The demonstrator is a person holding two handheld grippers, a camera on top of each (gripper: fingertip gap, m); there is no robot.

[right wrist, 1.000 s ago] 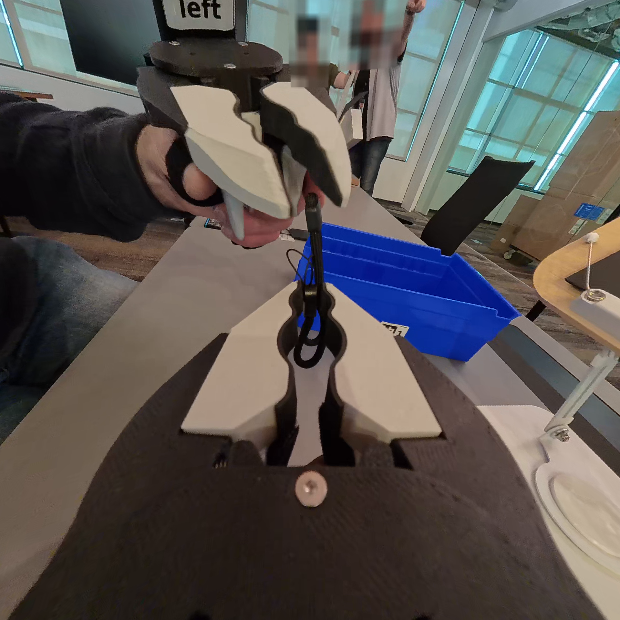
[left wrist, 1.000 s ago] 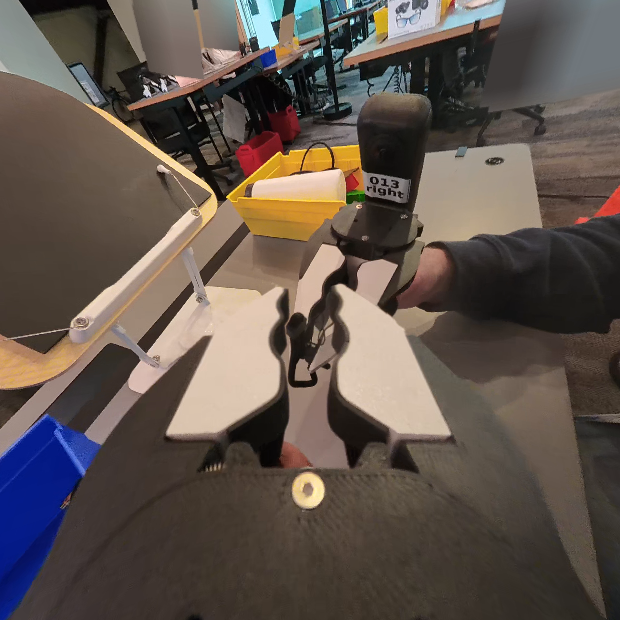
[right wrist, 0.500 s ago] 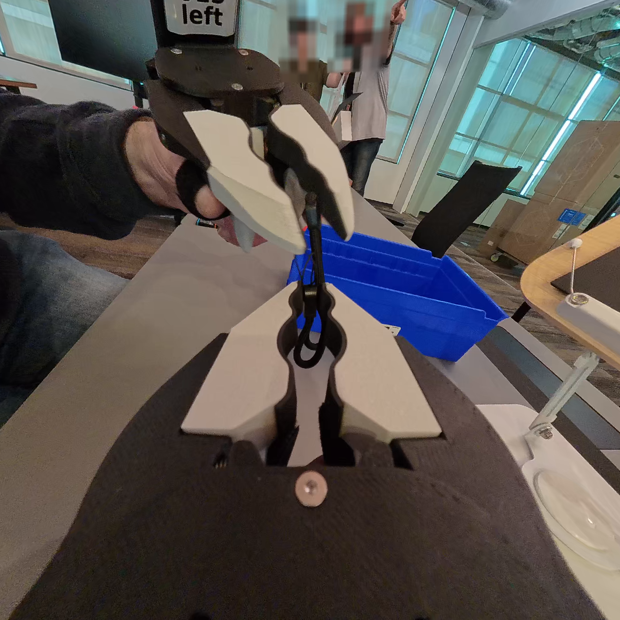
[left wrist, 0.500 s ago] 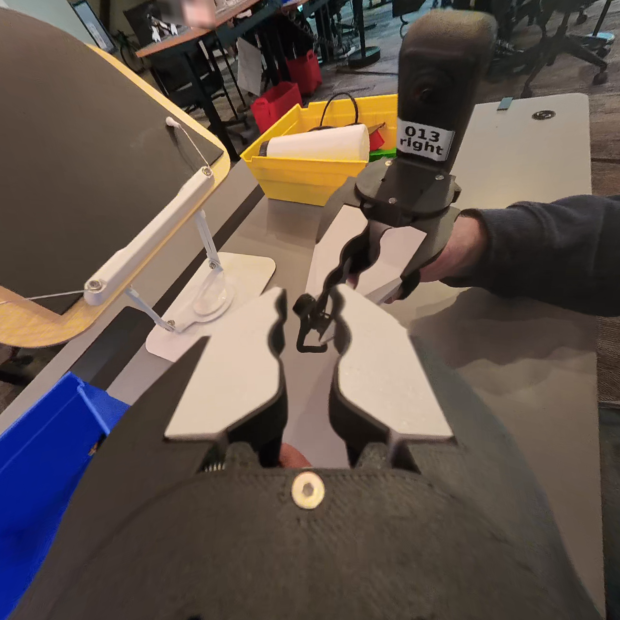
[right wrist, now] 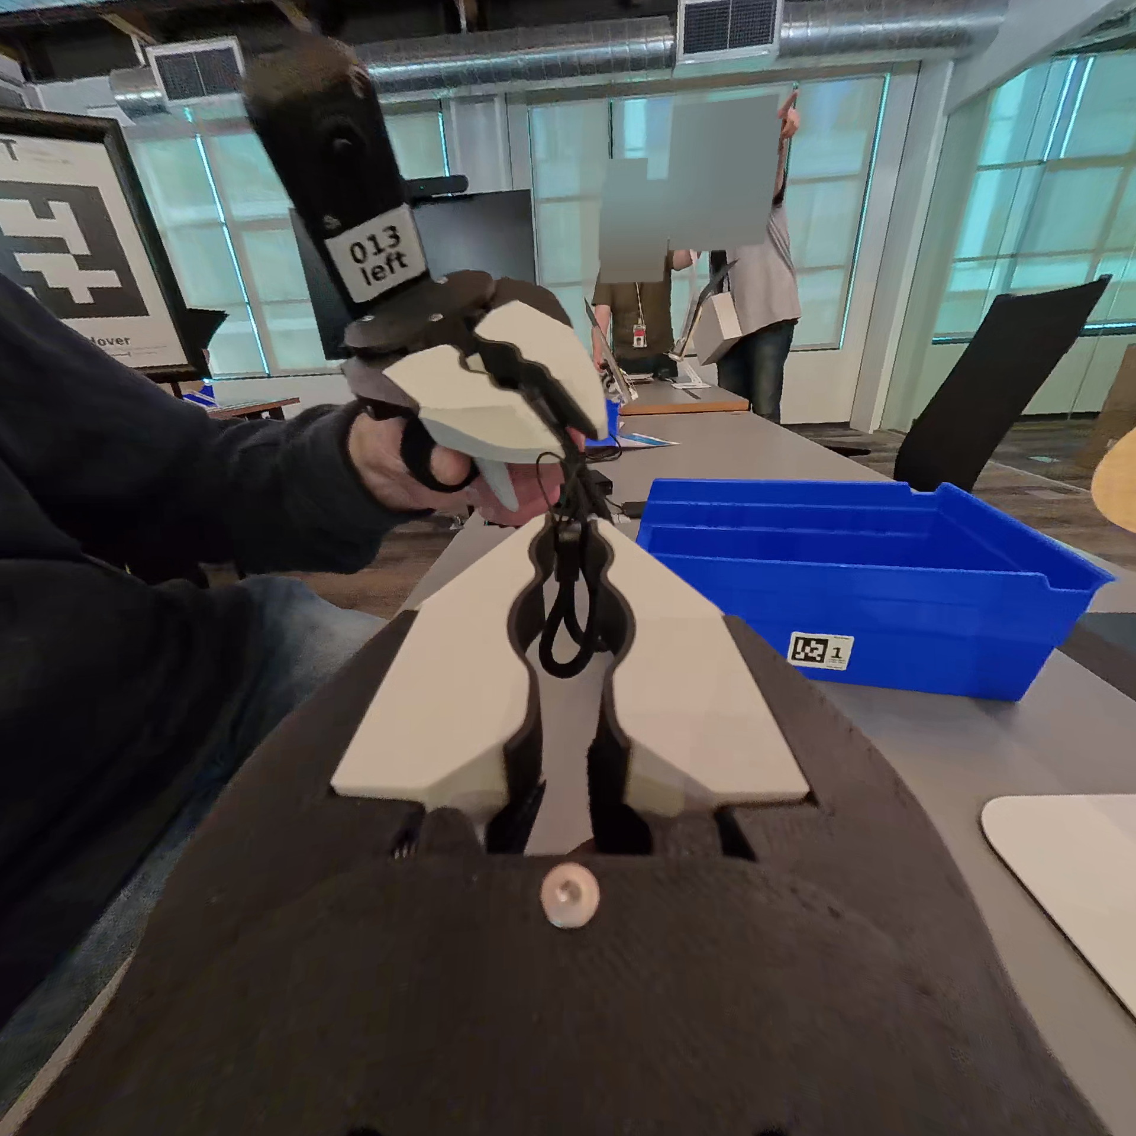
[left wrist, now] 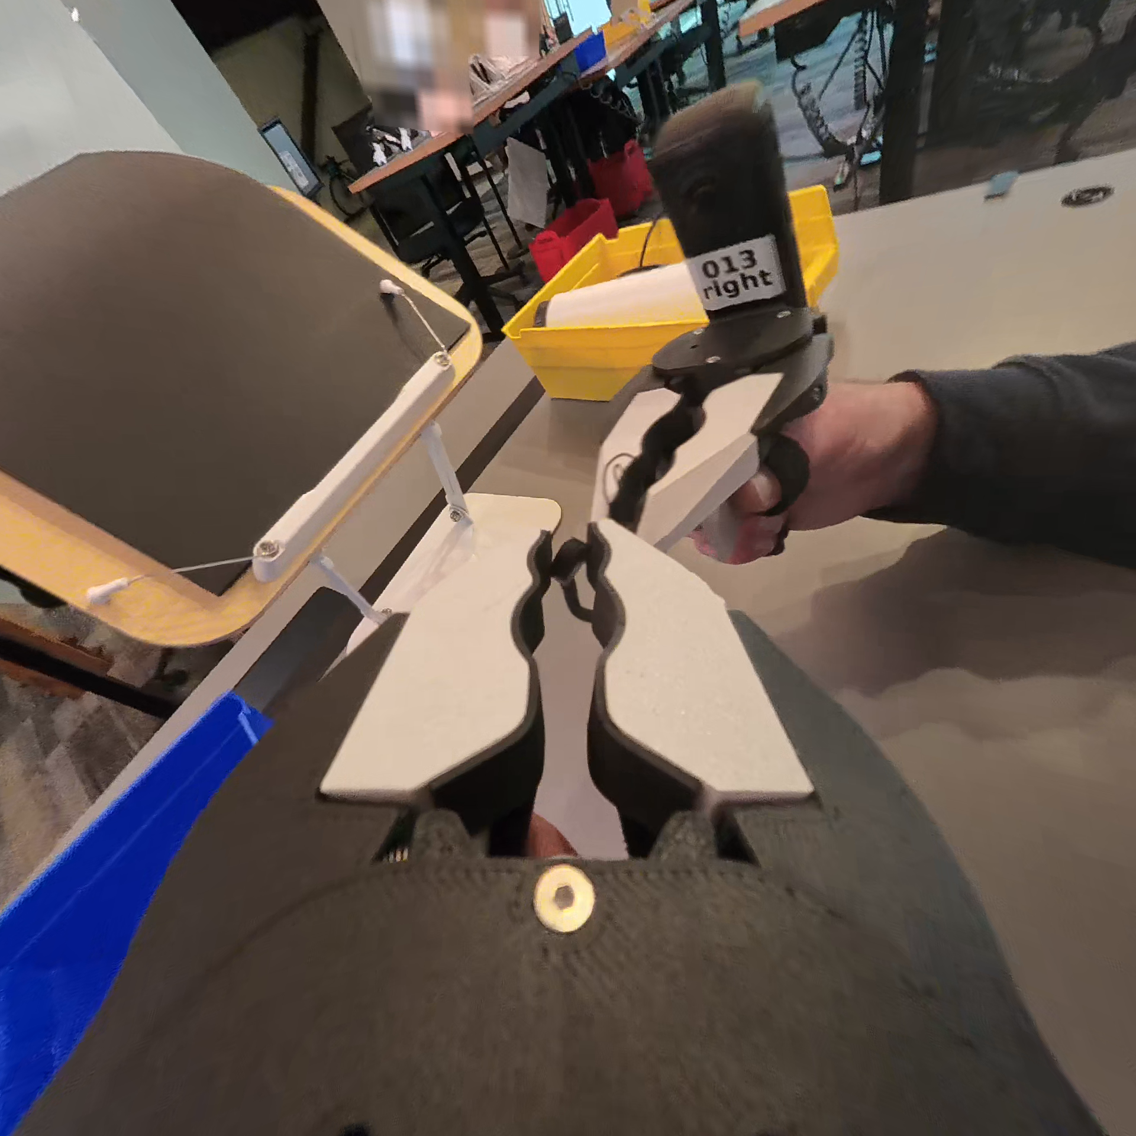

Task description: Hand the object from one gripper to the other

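Both claws are up over the grey bench (right wrist: 983,756), tips almost meeting in mid-air. The left claw (left wrist: 568,556) has its fingers drawn close together, pinching the near end of the black cord (left wrist: 575,584) right at the tips. Across from it the right claw (right wrist: 568,541) is pressed together on the same black cord (right wrist: 568,627), whose loop hangs down in the wavy gap between its white fingers (right wrist: 455,682). So the cord is held at both ends, off the bench surface, strung across the short gap between the two tools.

From the right wrist view, the left claw (right wrist: 568,442) tilts down toward the camera, a hand (right wrist: 424,473) in a dark sleeve wrapped round its handle. From the left wrist view, the right claw (left wrist: 621,522) comes in from the right, also angled down, with a hand (left wrist: 830,467) on its grip.

A blue bin (right wrist: 860,590) sits on the bench just beyond the right claw. A yellow bin (left wrist: 615,350) with a white roll (left wrist: 615,301) in it stands toward the far edge of the bench, and a white stand base (left wrist: 485,535) rests by the left edge
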